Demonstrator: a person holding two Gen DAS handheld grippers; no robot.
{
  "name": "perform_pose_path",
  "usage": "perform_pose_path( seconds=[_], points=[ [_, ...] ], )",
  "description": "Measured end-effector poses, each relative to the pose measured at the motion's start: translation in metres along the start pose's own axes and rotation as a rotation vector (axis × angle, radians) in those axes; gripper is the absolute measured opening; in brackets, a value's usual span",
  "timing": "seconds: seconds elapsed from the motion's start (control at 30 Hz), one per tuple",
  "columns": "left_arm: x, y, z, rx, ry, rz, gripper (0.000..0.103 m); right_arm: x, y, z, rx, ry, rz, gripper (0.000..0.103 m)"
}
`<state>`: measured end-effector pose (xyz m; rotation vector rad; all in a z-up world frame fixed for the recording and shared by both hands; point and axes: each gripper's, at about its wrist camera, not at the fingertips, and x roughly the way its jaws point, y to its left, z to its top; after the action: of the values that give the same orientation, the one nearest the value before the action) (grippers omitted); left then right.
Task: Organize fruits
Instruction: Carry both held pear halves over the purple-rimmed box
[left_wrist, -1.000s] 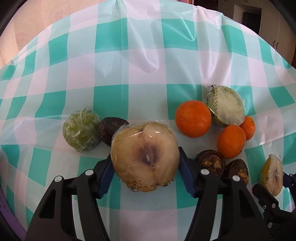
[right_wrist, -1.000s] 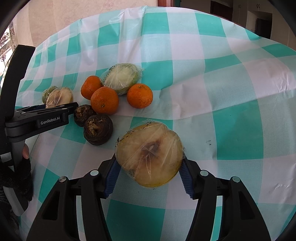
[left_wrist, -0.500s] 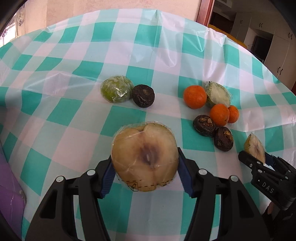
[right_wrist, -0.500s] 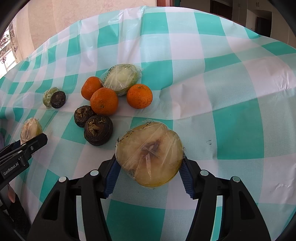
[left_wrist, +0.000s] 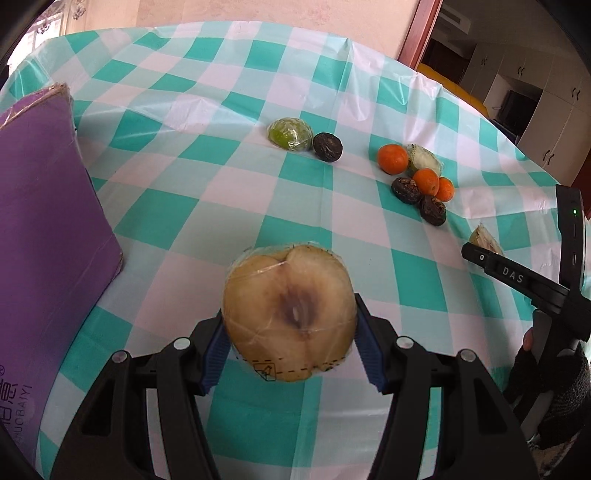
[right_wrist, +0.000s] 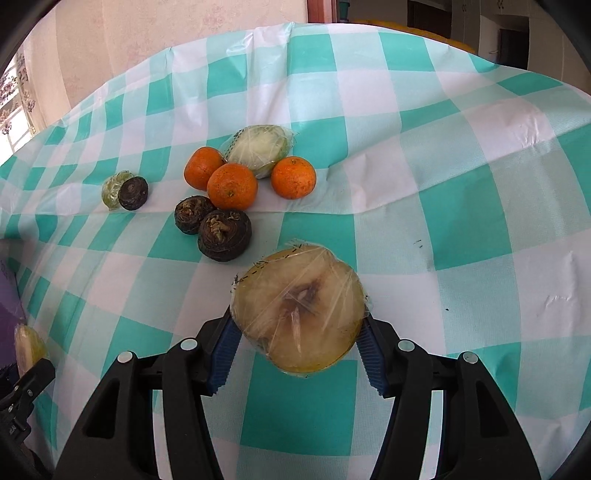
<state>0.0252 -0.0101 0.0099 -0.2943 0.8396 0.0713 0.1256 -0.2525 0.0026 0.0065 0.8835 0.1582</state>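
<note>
My left gripper (left_wrist: 290, 341) is shut on a plastic-wrapped apple half (left_wrist: 290, 314), held above the checked tablecloth (left_wrist: 207, 177). My right gripper (right_wrist: 295, 343) is shut on another wrapped apple half (right_wrist: 299, 306); it shows edge-on at the right of the left wrist view (left_wrist: 485, 236). On the cloth lie three oranges (right_wrist: 232, 186), a wrapped pale fruit half (right_wrist: 258, 147), two dark brown fruits (right_wrist: 224, 234), and further left a wrapped green fruit half (left_wrist: 290, 133) touching another dark fruit (left_wrist: 327, 146).
A purple cardboard box (left_wrist: 44, 229) stands at the table's left side, close to my left gripper. The table's far edge meets a pink wall (left_wrist: 240, 11). A doorway and cabinets (left_wrist: 535, 96) are at the back right.
My left gripper has pulled back and risen away from the fruits with its apple half; the purple box has come into view. The right gripper has held still.
</note>
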Motion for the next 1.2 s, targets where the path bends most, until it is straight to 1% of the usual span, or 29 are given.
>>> perform_pose_path(
  seconds=[0.3, 0.53, 0.73, 0.8, 0.87, 0.97, 1.1, 1.2],
  points=[
    [-0.03, 0.019, -0.026, 0.012, -0.023, -0.041, 0.06, -0.035, 0.027, -0.044, 0.049, -0.03, 0.07, 0.058],
    [-0.046, 0.026, -0.038, 0.032, -0.046, -0.058, 0.06, -0.055, 0.059, -0.073, -0.005, -0.019, 0.112, 0.058],
    [-0.061, 0.031, -0.047, 0.061, -0.081, -0.054, 0.06, -0.073, 0.082, -0.094, -0.053, -0.029, 0.133, 0.058],
    [-0.069, 0.033, -0.052, 0.068, -0.098, -0.04, 0.06, -0.079, 0.087, -0.101, -0.063, -0.033, 0.141, 0.058],
    [-0.079, 0.034, -0.056, 0.084, -0.118, -0.03, 0.06, -0.083, 0.091, -0.105, -0.071, -0.032, 0.149, 0.058],
    [-0.103, 0.035, -0.062, 0.117, -0.163, -0.035, 0.06, -0.089, 0.098, -0.112, -0.087, -0.032, 0.162, 0.058],
    [-0.147, 0.037, -0.065, 0.179, -0.272, -0.019, 0.06, -0.099, 0.107, -0.12, -0.099, -0.048, 0.185, 0.058],
    [-0.179, 0.049, -0.063, 0.179, -0.349, 0.009, 0.061, -0.107, 0.113, -0.125, -0.086, -0.068, 0.224, 0.058]
  ],
)
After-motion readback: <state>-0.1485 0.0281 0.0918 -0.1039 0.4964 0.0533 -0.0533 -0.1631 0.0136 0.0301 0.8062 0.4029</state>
